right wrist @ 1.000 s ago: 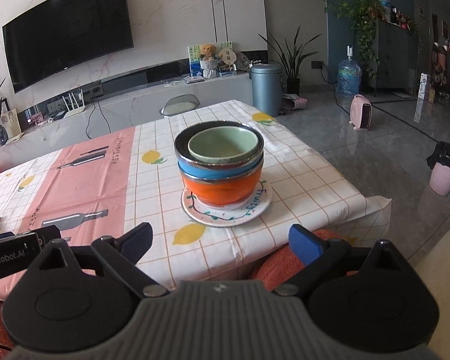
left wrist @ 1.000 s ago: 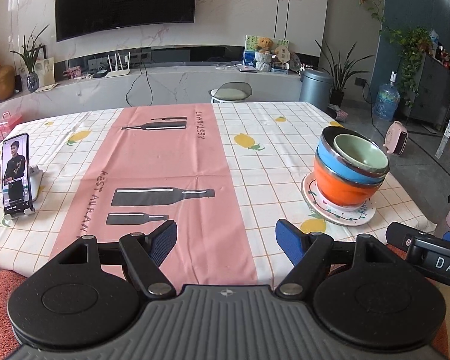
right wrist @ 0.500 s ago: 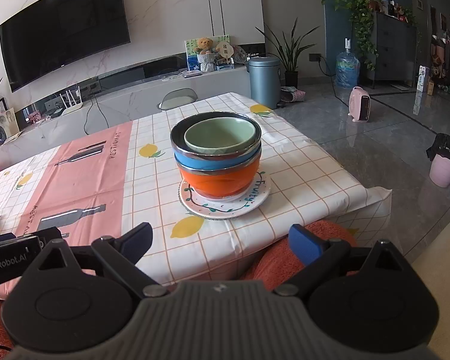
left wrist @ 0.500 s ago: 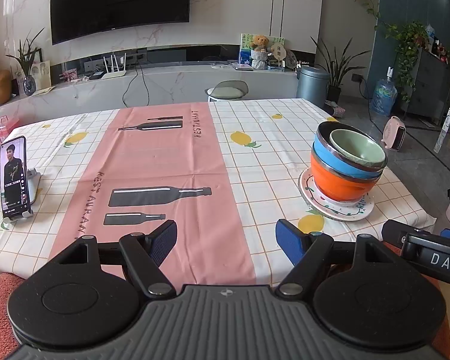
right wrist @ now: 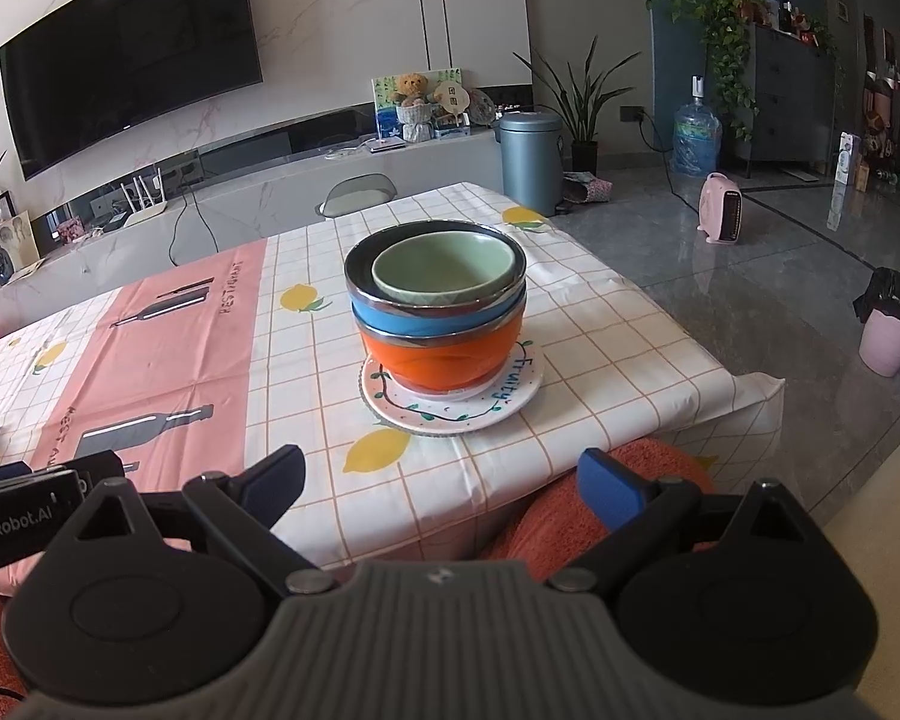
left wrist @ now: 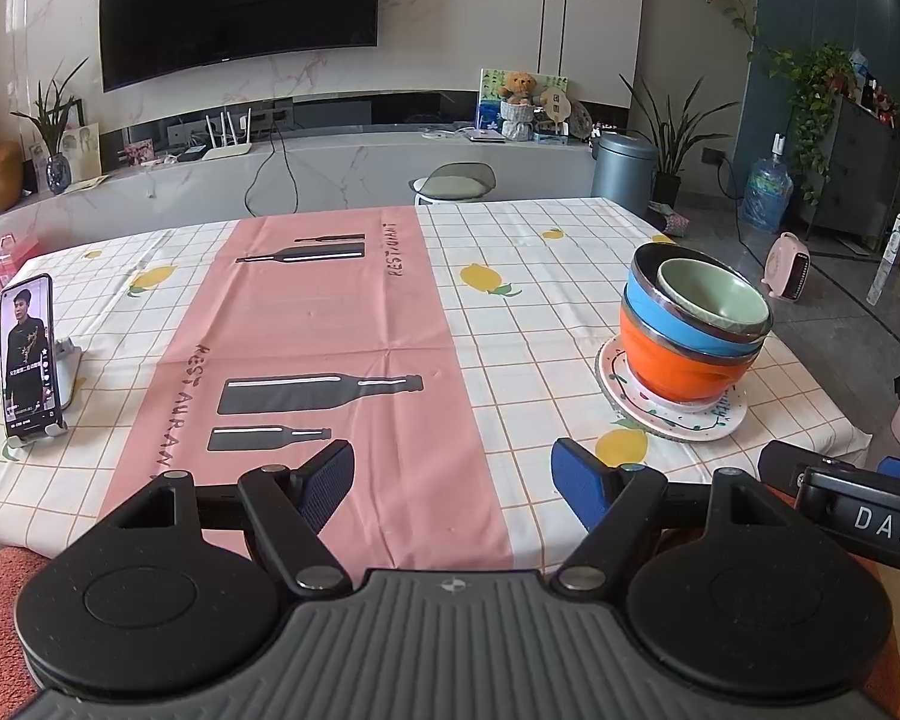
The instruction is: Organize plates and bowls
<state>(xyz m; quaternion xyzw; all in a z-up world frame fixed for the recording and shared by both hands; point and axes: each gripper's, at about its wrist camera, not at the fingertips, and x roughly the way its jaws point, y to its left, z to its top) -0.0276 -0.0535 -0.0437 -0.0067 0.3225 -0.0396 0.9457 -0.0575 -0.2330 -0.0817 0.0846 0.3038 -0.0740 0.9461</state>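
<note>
A living room with a dark TV [left wrist: 240,6] on a marble wall sits behind a bench [left wrist: 510,324] covered by a checked lemon cloth with a pink runner [left wrist: 330,324] down its middle. Near the bench's right end stands a plate [right wrist: 450,405] with a vine rim and the word "fruity". On it sit 3 nested bowls: an orange bowl [right wrist: 441,360] at the bottom, a blue bowl [right wrist: 426,318] with a metal rim inside it, and a green bowl [right wrist: 444,270] on top. The stack leans slightly in the left wrist view, and stands well apart from both tools.

The left hand-held gripper [left wrist: 453,483] hovers over the near edge of the bench at the pink runner, its blue pads [left wrist: 576,483] spread wide with nothing between them. The right hand-held gripper [right wrist: 444,489] hangs just off the bench's near edge, pointed at the stack, jaws equally wide and empty, with an orange cushion [right wrist: 570,510] below it. A phone [left wrist: 27,354] stands upright on a holder at the bench's left end, its screen lit. Beyond the bench are a grey bin [right wrist: 531,159], a water jug [right wrist: 696,141], a pink heater [right wrist: 723,207] on the tiled floor and a teddy bear [right wrist: 414,90] on the low marble shelf.
</note>
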